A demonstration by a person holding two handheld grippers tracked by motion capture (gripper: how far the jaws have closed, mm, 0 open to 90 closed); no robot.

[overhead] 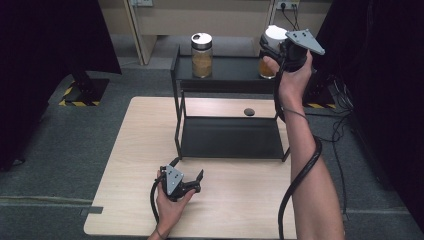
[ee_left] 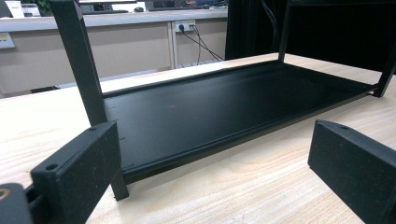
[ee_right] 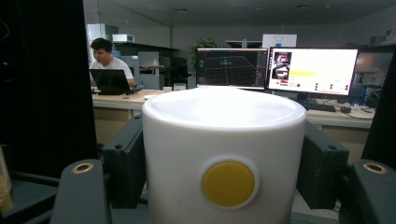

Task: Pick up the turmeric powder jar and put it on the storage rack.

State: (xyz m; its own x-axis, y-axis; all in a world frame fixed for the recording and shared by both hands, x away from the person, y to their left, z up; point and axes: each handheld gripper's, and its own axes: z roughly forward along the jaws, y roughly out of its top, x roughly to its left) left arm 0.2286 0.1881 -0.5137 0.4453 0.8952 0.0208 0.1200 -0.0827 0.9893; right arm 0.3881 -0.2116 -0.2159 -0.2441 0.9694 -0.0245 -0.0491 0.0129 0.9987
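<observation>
A black two-tier rack [overhead: 230,137] stands on the wooden table [overhead: 135,165]. On its top shelf [overhead: 232,70] at the left is a glass jar [overhead: 202,56] with a white lid and brown contents. At the right end, my right gripper [overhead: 271,46] is shut around the white lid [ee_right: 224,140] of a second jar [overhead: 265,69] with orange contents; its jaws press both sides of the lid, which bears a yellow dot. My left gripper [overhead: 199,181] rests low near the table's front, open and holding nothing. It [ee_left: 215,172] faces the rack's lower tray [ee_left: 224,107].
A small dark round object [overhead: 248,111] lies on the table behind the rack. Black curtains [overhead: 45,45] hang at both sides. Cables [overhead: 340,125] trail on the floor at right. Desks with monitors [ee_right: 275,67] and a seated person [ee_right: 107,65] lie far beyond.
</observation>
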